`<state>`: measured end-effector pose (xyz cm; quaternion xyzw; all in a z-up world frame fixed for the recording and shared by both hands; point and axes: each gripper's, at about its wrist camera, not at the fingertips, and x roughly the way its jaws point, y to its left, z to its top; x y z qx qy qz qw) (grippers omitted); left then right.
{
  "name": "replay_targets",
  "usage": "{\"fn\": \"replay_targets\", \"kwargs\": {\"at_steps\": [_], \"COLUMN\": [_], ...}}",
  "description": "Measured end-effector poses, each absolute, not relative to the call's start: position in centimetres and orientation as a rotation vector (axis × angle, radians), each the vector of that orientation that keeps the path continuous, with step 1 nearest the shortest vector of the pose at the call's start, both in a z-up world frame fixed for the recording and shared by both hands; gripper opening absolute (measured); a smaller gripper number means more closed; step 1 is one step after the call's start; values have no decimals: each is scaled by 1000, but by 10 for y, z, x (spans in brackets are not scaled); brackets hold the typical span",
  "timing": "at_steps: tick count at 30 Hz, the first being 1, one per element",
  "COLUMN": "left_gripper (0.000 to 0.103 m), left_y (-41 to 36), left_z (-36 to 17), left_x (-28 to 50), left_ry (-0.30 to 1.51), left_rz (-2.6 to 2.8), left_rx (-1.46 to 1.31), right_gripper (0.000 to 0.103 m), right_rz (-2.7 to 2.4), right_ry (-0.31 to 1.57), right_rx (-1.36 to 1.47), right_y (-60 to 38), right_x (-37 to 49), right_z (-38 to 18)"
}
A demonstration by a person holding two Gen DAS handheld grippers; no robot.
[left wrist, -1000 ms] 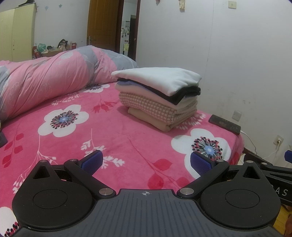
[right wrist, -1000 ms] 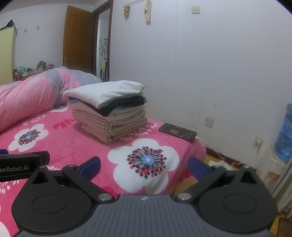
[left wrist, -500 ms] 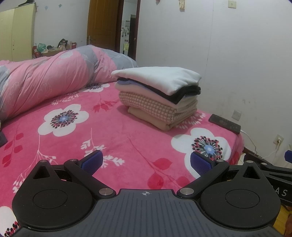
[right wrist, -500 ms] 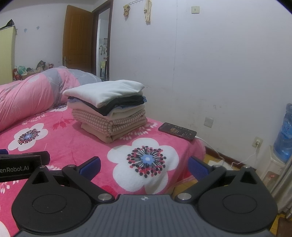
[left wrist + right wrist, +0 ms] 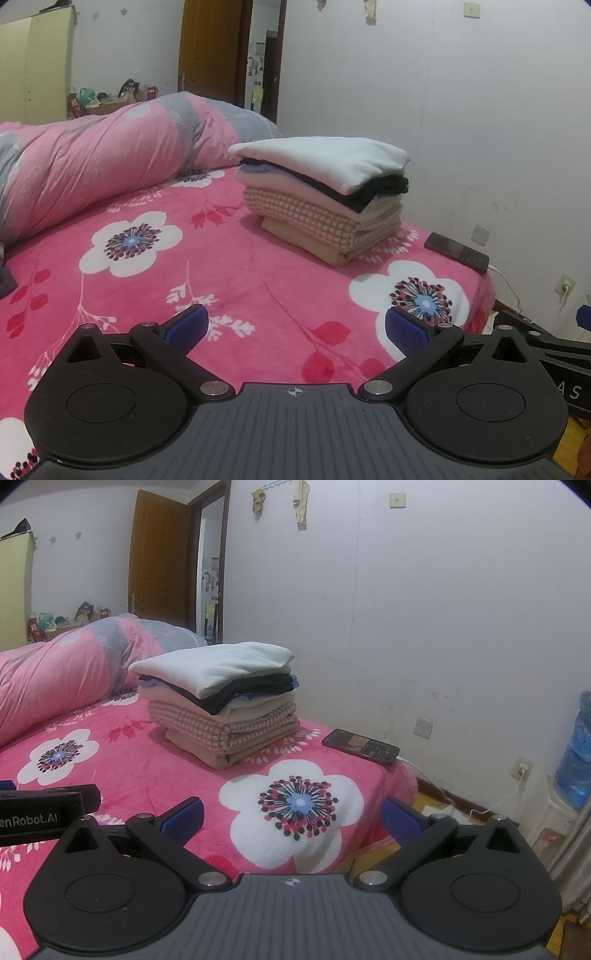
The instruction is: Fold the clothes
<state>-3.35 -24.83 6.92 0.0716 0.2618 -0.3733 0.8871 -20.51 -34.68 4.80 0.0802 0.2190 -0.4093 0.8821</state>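
Stack of folded clothes [image 5: 325,199] on a fleecy pink bedspread with white flower print [image 5: 207,280] — both claws spread wide, holding nothing.

Five layers counted in the stack: smooth white on top, then black, a sliver of blue-lilac, cream, a checked waffle-textured piece, and tan at the bottom — edges squared, sitting near the bed's far corner by the wall. Left gripper [image 5: 295,326] and right gripper [image 5: 291,814], each with two ribbed blue pads, low over the near edge of the bedspread, well apart from the stack. Just beside the stack, a flat dark phone [image 5: 360,746] with a white cable. Behind, a rolled glossy pink-and-grey quilt [image 5: 96,162].
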Motion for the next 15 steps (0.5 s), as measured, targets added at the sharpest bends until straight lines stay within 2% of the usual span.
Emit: {"fn": "replay_targets", "kwargs": {"at_steps": [15], "left_gripper": [103], "left_y": [-247], "left_z": [70], "left_x": [-34], "left_ry": [541], "left_rz": [-775], "left_rx": [150], "right_gripper": [103], "right_rz": [-853], "right_ry": [452], "right_rx": [168], "right_y": [-345], "right_x": [-206], "right_z": [49]}}
